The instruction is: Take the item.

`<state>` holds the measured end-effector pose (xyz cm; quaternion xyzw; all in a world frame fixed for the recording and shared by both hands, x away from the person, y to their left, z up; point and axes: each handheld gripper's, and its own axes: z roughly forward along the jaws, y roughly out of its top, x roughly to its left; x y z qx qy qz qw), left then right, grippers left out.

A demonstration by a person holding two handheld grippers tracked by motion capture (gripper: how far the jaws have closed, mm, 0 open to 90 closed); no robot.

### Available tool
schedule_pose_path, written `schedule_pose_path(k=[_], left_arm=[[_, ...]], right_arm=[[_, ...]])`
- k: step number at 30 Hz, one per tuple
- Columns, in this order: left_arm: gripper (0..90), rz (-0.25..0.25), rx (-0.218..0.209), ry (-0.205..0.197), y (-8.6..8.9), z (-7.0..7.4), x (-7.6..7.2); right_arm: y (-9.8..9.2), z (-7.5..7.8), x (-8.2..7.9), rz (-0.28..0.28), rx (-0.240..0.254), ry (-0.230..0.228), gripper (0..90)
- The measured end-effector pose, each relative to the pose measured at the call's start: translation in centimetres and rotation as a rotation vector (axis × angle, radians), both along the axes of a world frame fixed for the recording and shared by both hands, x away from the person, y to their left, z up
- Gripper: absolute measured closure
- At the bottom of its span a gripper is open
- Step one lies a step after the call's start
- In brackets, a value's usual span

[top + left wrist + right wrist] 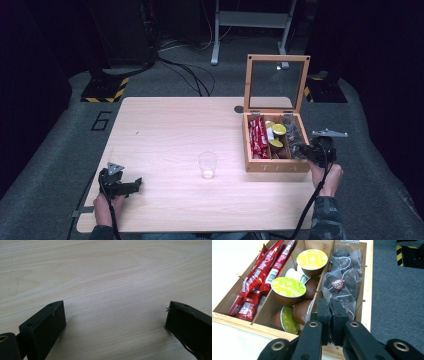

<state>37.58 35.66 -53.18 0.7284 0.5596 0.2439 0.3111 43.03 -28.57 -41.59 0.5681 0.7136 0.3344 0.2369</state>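
Your right gripper (331, 315) is down in the tea box (250, 165), in its right-hand compartment, jaws pinched nearly together on the near edge of a tea bag (342, 293). It looks like a grip on the bag, though I can't tell how much of the wrapper sits between them. The rest of the bags lie heaped behind it, strings tangled across them.

Here's the risk: lift now and a string could drag a second bag out with it, or a thin pinch on slick wrapper could slip and drop it back. Watch the divider too, just beside your left jaw. Swing that way and you'll clip it, or nudge the capsules (288, 290) in the middle compartment.

The cup (207, 165) stands empty mid-table, well apart from the box. It's light, so a low pass could tip it.

Your left gripper (115, 320) rests wide open over bare table (105, 270), holding nothing.
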Motion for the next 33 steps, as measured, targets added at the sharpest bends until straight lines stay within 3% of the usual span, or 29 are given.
schedule_pose_path(k=[17,33], left_arm=[[2.8,0.0,0.0,0.0,0.0,0.0,0.0],[2.7,0.0,0.0,0.0,0.0,0.0,0.0]], right_arm=[[1.5,1.6,-0.6,0.045,-0.008,-0.043,88.2],[3.4,2.4,-0.8,0.121,0.035,-0.069,88.2]])
